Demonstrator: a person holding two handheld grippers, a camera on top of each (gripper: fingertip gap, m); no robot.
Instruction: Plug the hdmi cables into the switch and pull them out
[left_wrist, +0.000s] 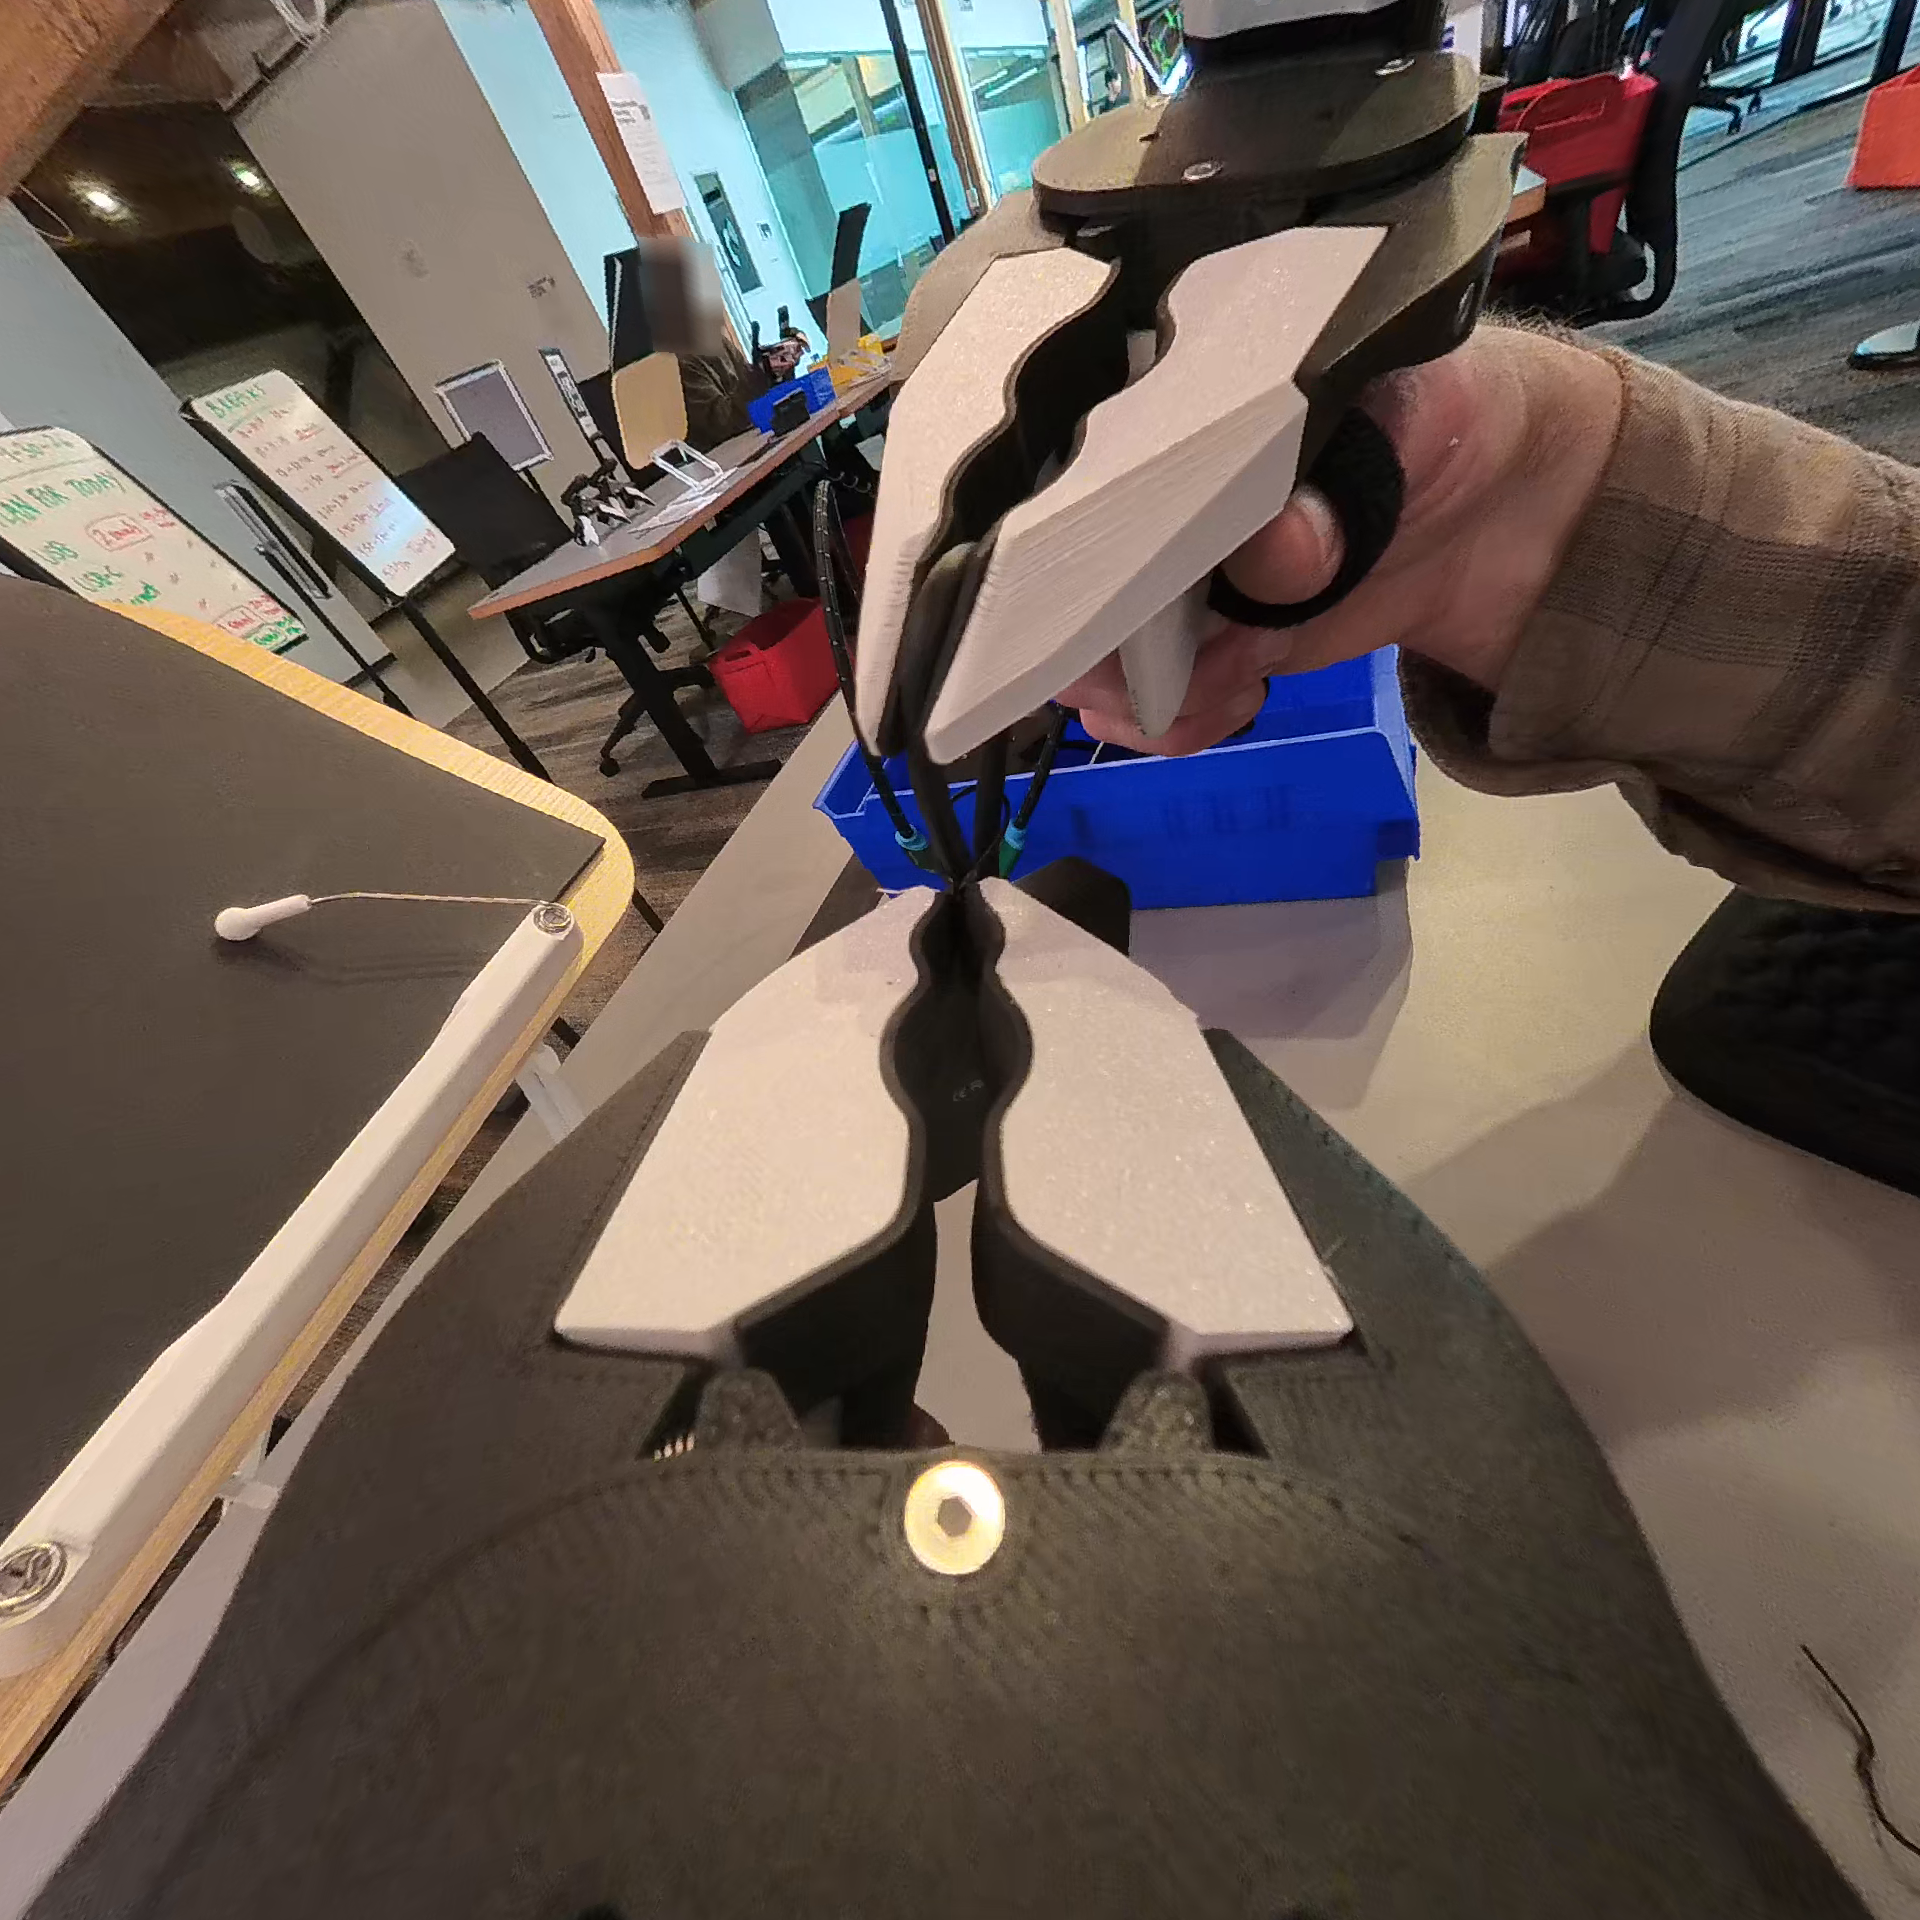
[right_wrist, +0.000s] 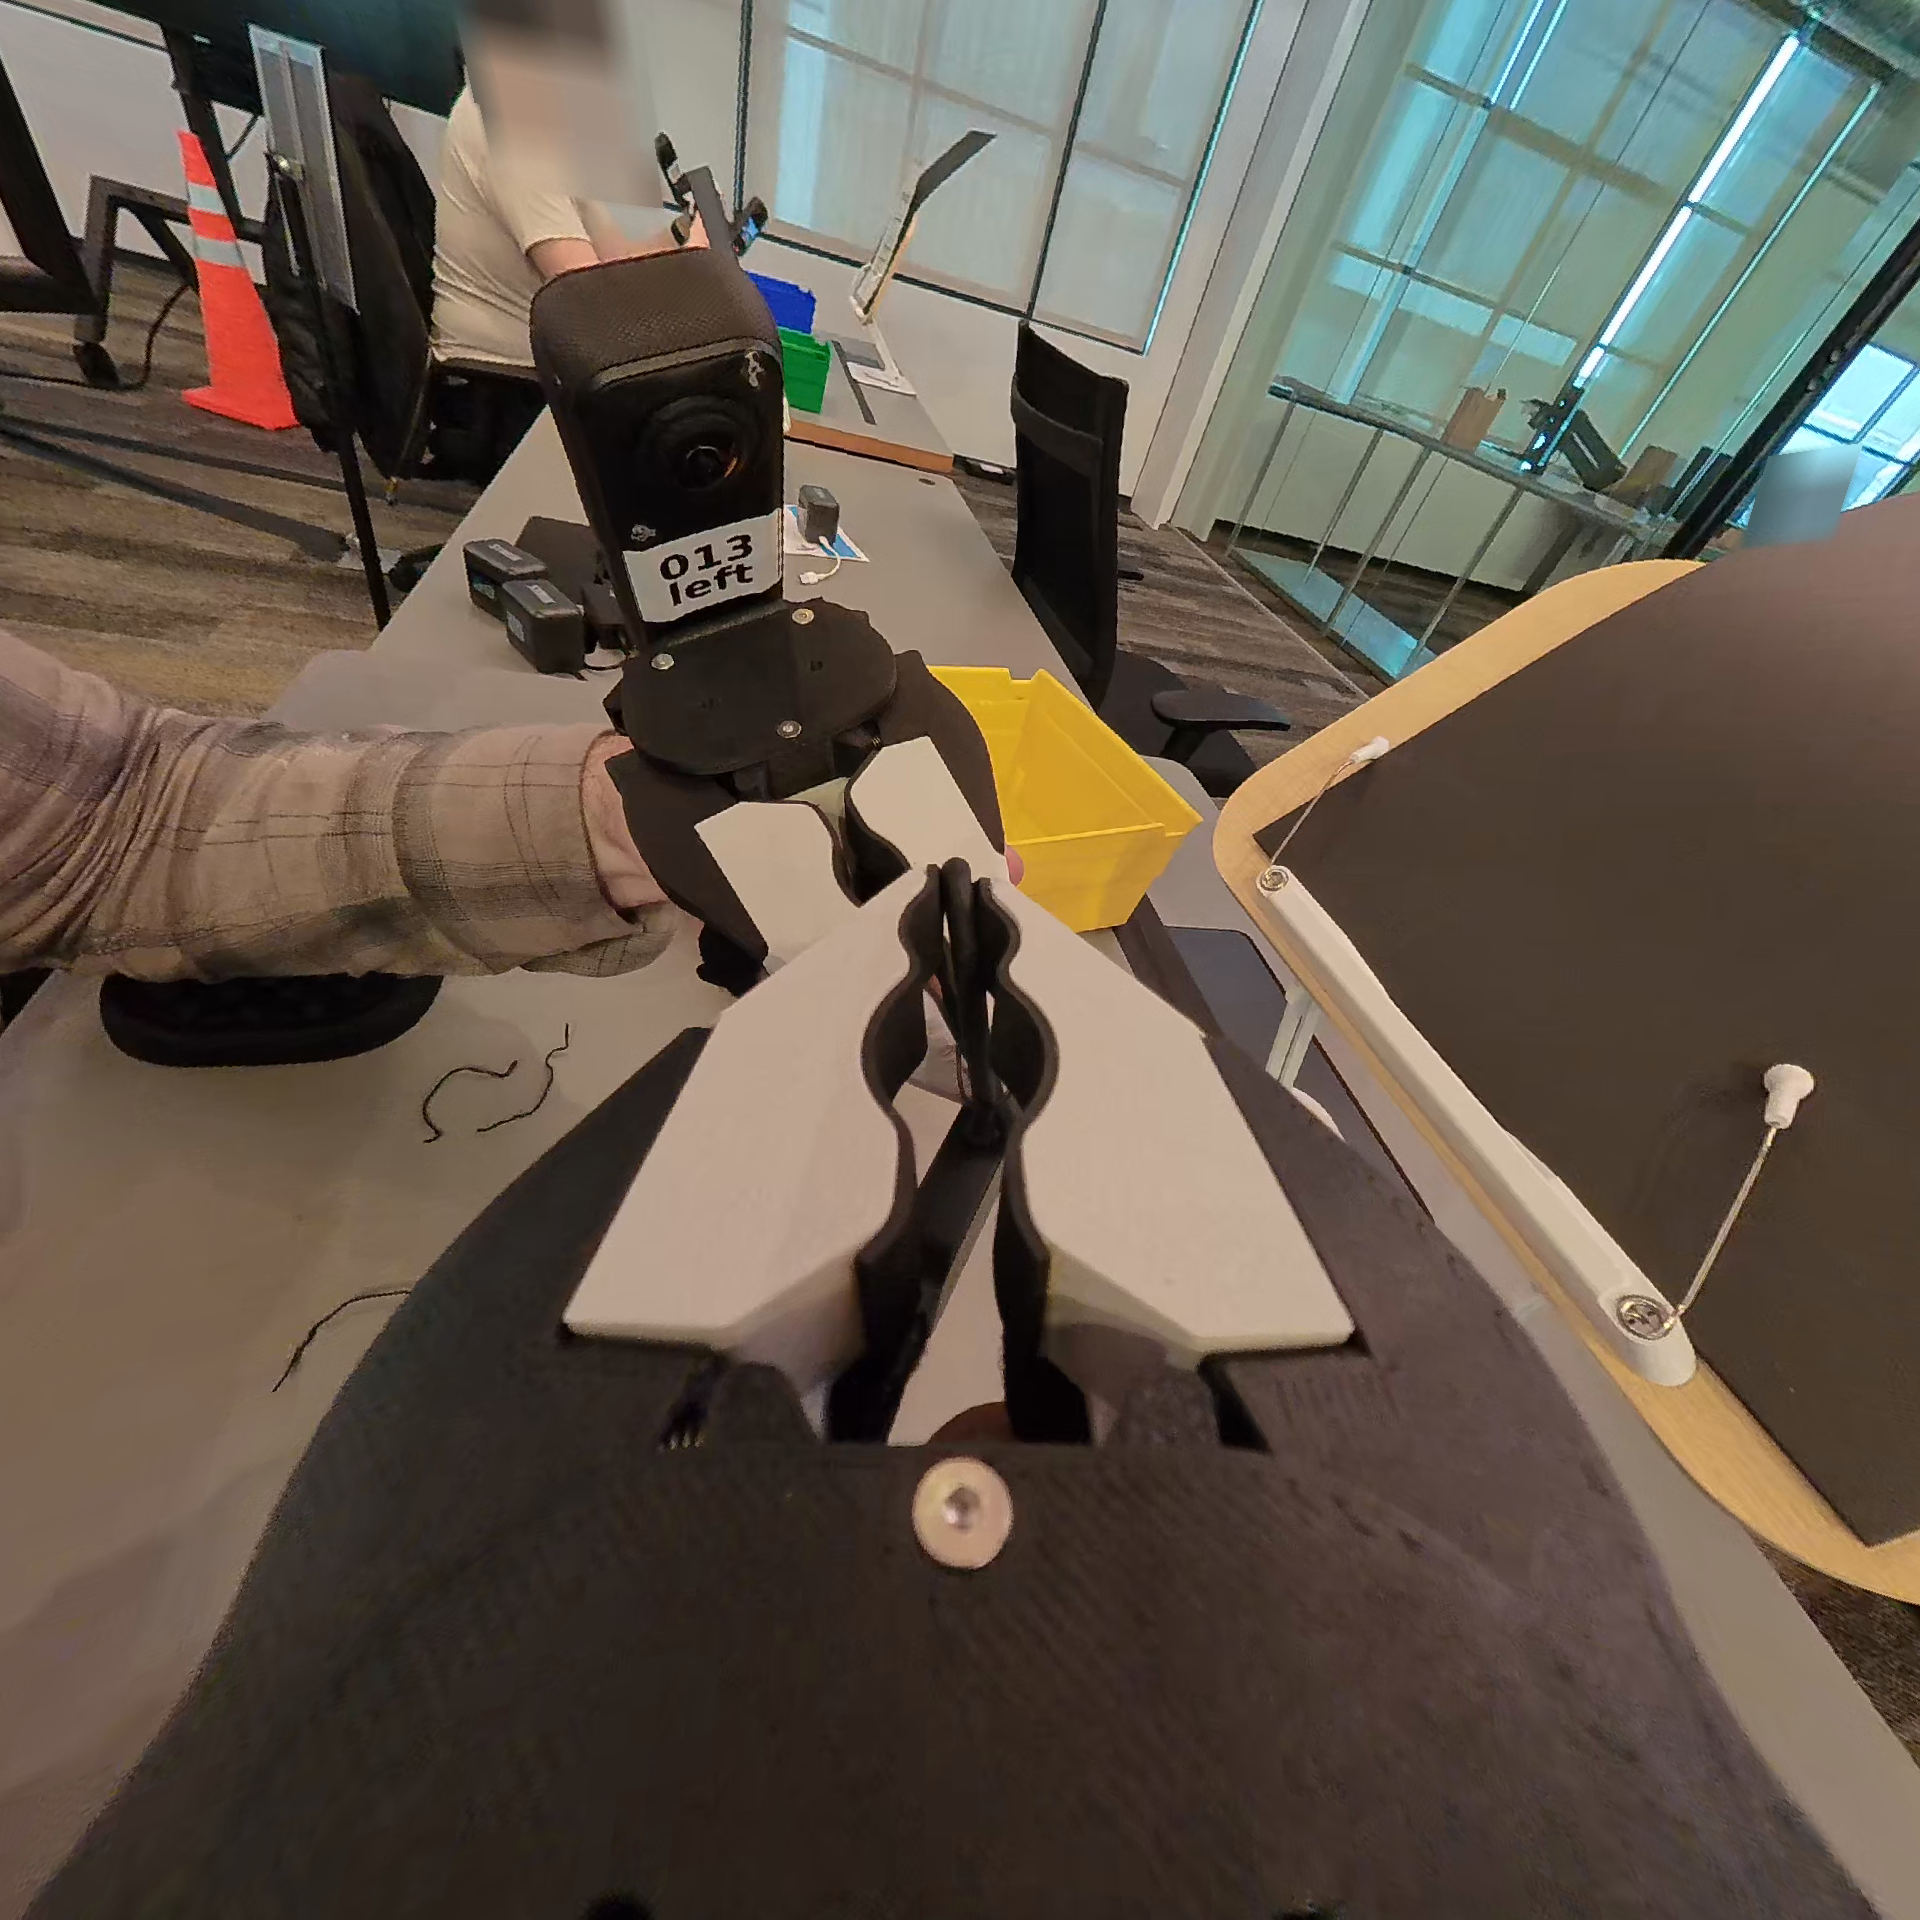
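Left hand-held gripper (left_wrist: 956, 904) low over the grey surface (left_wrist: 1558, 1091), fingers pressed together on a flat black piece — likely the switch (left_wrist: 956, 1081) — with its tip right at a cluster of cable ends. Right hand-held gripper (left_wrist: 914, 727) comes in from above in the left wrist view, tilted steeply down, fingers squeezed on a bundle of black cables (left_wrist: 935, 800); two of them show teal collars near the plugs. Behind it, a hand (left_wrist: 1455, 540) in a plaid sleeve wraps the handle, one finger through a black loop. From the right wrist view, a black cable (right_wrist: 971, 997) runs up between that gripper's closed fingers toward the left one, which sits just ahead, carried by an arm reaching in level from the left side of that view. Blue bin (left_wrist: 1247, 821) just past the cables, yellow bin (right_wrist: 1081, 810) beyond the left gripper — both on the surface.
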